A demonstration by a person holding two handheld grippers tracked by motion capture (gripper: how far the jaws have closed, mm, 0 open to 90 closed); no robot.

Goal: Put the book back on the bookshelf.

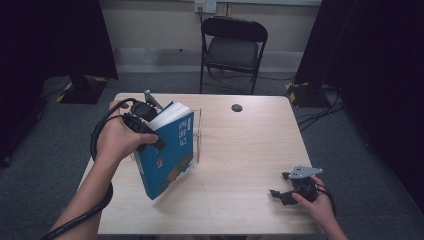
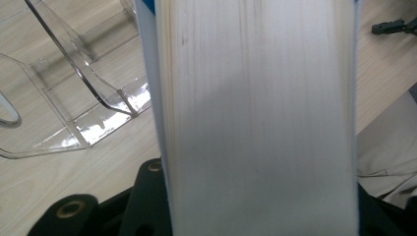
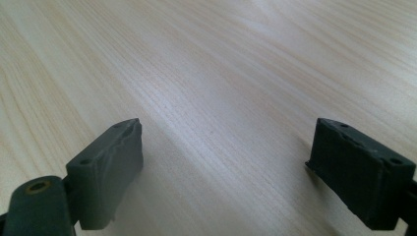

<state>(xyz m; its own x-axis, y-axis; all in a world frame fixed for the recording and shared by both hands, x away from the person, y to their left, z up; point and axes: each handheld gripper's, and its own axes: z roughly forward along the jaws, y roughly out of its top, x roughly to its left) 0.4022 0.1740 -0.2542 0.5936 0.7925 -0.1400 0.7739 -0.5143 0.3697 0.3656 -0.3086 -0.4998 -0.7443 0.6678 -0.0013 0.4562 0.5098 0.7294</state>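
Book [image 1: 167, 152] tilted, clamped in L gripper [image 1: 145, 131], just beside clear stand [image 1: 198, 134]. R gripper [image 1: 295, 192] well right of stand, jaws wide, nothing held.

Room behind the wooden table [image 1: 240, 150]

A black folding chair [image 1: 233, 47] stands against the pale wall [image 1: 150, 25] (outlet up top), grey carpet [image 1: 45, 145], dark curtains [image 1: 370, 50].

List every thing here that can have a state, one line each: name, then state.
Blue-covered paperback book: closed, tilted, lower corner on the table, gripped at its page edge.
Clear acrylic book stand: upright on the table, holding nothing.
Left gripper: shut on the book.
Right gripper: open, jaws wide apart, low over bare wood.
Black folding chair: unfolded, unoccupied, beyond the table.
Light wooden table: level.
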